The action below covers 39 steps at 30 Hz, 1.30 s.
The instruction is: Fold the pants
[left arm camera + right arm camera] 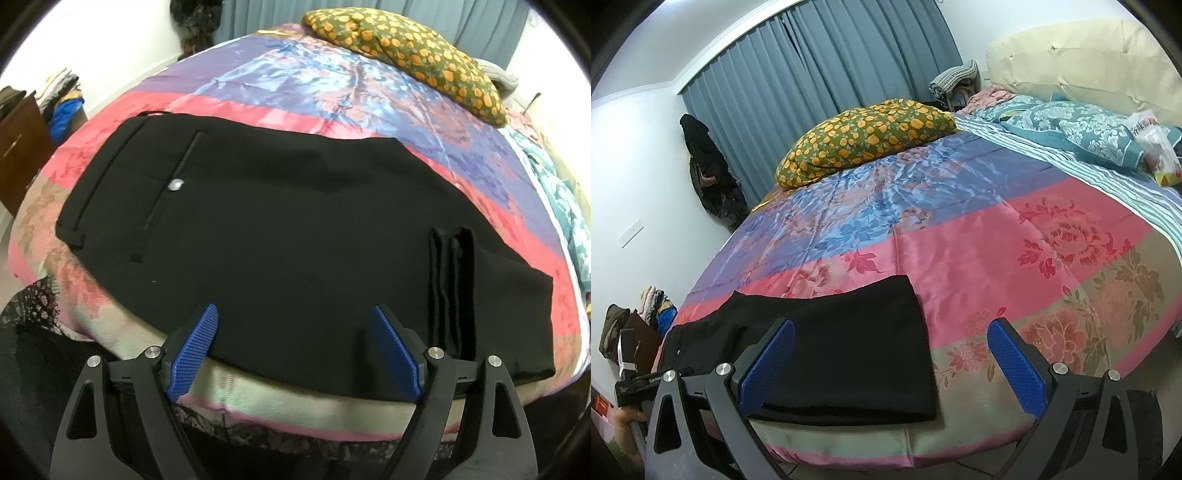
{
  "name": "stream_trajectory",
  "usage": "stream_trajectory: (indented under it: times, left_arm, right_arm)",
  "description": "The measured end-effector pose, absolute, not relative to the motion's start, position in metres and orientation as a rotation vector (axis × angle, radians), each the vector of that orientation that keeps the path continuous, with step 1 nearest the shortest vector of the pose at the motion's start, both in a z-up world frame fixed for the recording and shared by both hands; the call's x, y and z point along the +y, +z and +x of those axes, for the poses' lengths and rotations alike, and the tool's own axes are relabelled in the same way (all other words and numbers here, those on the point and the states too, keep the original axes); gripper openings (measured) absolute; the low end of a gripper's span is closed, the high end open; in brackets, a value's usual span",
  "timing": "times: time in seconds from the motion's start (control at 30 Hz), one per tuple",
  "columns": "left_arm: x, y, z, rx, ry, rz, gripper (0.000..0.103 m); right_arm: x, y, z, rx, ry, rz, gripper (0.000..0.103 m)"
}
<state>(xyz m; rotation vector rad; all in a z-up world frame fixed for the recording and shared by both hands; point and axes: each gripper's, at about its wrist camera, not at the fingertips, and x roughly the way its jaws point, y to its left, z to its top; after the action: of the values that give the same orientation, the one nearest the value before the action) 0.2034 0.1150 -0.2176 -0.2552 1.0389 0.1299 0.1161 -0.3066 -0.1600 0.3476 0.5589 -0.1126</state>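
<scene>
Pants (280, 229) black, folded flat on floral bedspread (997, 236); left gripper (295, 332) spread empty; right gripper (892, 347) likewise

left gripper (293, 314) | black arms, blue ribbed pads (silver screws)

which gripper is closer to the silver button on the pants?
Left. The left gripper hangs open over the black pants, just below the silver button. The right gripper sits open at the pants' far folded end.

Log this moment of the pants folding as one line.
stage: pants folded on bedspread | left claw: open, empty, over near edge | right claw: open, empty, over pants end
</scene>
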Motion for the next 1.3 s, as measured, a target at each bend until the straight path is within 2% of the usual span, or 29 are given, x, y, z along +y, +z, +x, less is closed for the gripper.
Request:
stream_trajectory:
  times: [0.17, 0.33, 0.43, 0.7, 0.8, 0.97, 1.2, 1.27, 1.3]
  left_arm:
    - [0.165, -0.199, 0.21, 1.009, 0.162, -0.351, 0.087]
    - [0.272, -0.173, 0.217, 0.916, 0.337, -0.594, 0.087]
    - [0.316, -0.173, 0.232, 0.944, 0.345, -0.678, 0.087]
    - [0.302, -0.222, 0.282, 1.197, 0.249, -0.423, 0.087]
    - [0.299, -0.245, 0.295, 1.287, 0.215, -0.392, 0.103]
    - [0.303, -0.264, 0.297, 1.297, 0.164, -0.431, 0.103]
    - [0.307, -0.264, 0.291, 1.32, 0.18, -0.483, 0.103]
    - [0.308, -0.258, 0.288, 1.314, 0.192, -0.526, 0.09]
    - [0.308, -0.254, 0.284, 1.293, 0.191, -0.549, 0.08]
  right_arm:
    - [-0.305, -0.159, 0.116, 0.558, -0.111, 0.344, 0.103]
    - [-0.307, -0.159, 0.113, 0.554, -0.11, 0.345, 0.103]
    - [-0.31, -0.161, 0.114, 0.564, -0.119, 0.356, 0.103]
    - [-0.299, -0.163, 0.12, 0.589, -0.118, 0.31, 0.103]
    - [-0.292, -0.164, 0.122, 0.605, -0.11, 0.273, 0.103]
    - [-0.284, -0.168, 0.128, 0.627, -0.109, 0.241, 0.103]
    - [-0.286, -0.167, 0.127, 0.62, -0.1, 0.255, 0.103]
    - [-0.289, -0.167, 0.126, 0.62, -0.102, 0.266, 0.103]
    - [-0.291, -0.167, 0.126, 0.619, -0.104, 0.275, 0.103]
